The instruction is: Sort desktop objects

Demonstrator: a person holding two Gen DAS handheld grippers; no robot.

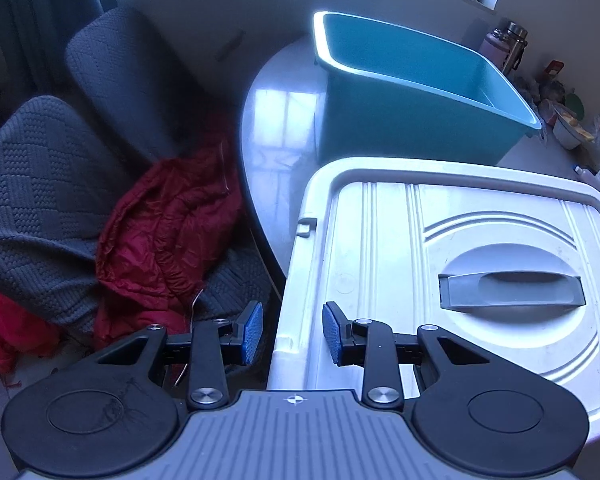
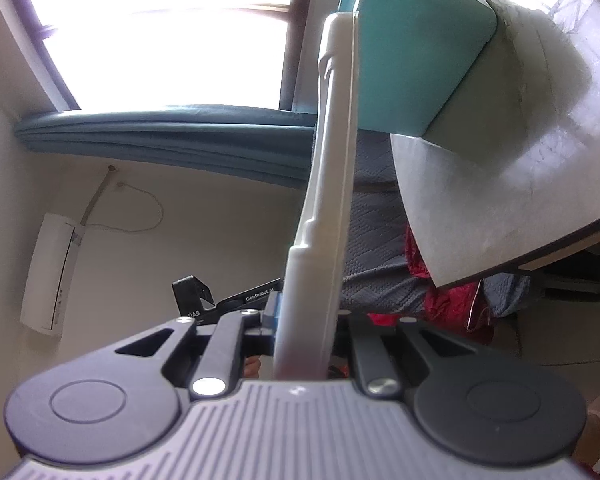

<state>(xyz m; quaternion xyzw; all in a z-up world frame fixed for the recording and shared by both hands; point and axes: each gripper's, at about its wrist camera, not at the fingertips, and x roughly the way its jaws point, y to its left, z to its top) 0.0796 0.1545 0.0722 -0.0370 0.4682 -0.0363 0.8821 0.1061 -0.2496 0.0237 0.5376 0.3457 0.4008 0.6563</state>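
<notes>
Empty teal bin (image 1: 416, 92) behind white lid (image 1: 460, 240)

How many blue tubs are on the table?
1. The blue tub stands open on the round table, just behind the white lid. The lid covers part of the table, so another could be hidden.

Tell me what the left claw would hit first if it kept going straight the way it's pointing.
Probably the white lid: its left edge lies just ahead of the left claw. Depth is unclear, so it might slip past that edge.
</notes>
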